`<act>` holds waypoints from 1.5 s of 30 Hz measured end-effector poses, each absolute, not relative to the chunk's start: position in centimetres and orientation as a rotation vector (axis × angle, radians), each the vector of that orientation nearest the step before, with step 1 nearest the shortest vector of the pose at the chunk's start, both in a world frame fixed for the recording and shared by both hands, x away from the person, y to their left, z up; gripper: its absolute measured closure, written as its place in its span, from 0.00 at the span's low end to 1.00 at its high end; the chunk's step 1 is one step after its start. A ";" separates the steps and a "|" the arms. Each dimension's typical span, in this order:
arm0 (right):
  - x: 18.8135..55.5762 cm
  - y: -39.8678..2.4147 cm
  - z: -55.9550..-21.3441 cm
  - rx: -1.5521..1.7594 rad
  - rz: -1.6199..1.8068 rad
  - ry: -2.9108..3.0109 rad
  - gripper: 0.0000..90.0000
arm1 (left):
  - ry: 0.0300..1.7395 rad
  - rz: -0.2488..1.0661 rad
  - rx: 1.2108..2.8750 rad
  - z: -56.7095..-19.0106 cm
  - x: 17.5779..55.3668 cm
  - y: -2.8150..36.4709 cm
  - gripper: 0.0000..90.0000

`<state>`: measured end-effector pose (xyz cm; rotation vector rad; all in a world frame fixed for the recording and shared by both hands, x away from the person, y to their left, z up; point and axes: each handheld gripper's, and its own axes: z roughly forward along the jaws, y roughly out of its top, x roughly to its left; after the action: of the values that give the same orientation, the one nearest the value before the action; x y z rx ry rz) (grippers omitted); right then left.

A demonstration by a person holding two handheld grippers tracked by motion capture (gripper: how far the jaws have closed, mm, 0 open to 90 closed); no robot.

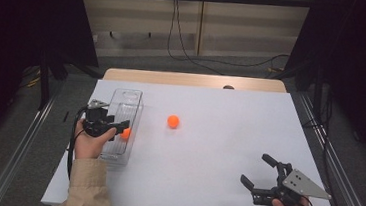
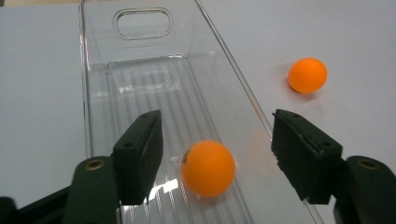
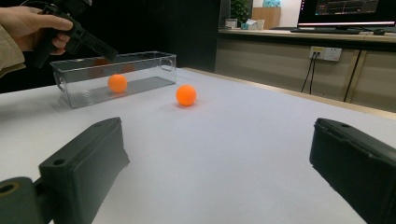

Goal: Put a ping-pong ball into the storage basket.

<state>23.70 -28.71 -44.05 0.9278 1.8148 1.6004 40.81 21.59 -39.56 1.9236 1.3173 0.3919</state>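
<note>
**A:** What are you working with, biggest first?

**B:** The clear plastic bin (image 1: 116,150) sits under my left gripper (image 2: 217,140). I judge it stiff but light, likely to skid on the white table (image 1: 217,151) if nudged. Its walls are thin and smooth, so I'd take it by the cut-out handle at the far end, ahead of my jaws. After that come the balls. One orange ball (image 2: 208,168) lies inside the bin, on its ribbed floor, right between my left jaws and slightly below them. A second orange ball (image 2: 307,75) rests on the table outside the bin, ahead of the jaw that shows on the right of my left gripper view.

**A:** How will they handle?

**B:** Hollow and very light, I'd guess, hard-shelled, smooth, and quick to roll. I'd pinch across the middle, gently, or one will squirt out.

**A:** And the jaws?

**B:** The left jaws stand partly apart. Neither pad touches the ball between them, so nothing is held. My right gripper (image 1: 264,183) idles low over bare table, jaws wide apart and empty, with both balls and the bin well ahead of it.
</note>
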 end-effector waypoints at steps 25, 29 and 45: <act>23.7 -28.7 -44.0 0.926 1.601 1.813 0.03 | 1.249 0.371 1.935 -38.4 40.4 19.3 0.26; 23.7 -28.7 -44.0 0.927 1.602 1.813 0.03 | 1.244 0.362 1.939 -38.4 40.4 18.8 0.23; 23.7 -28.7 -44.0 0.927 1.602 1.814 0.03 | 1.192 0.331 1.961 -38.1 40.2 17.3 0.19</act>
<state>23.70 -28.70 -44.04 0.9271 1.8139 1.6020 40.25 17.32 -38.13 1.9614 1.1921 0.3311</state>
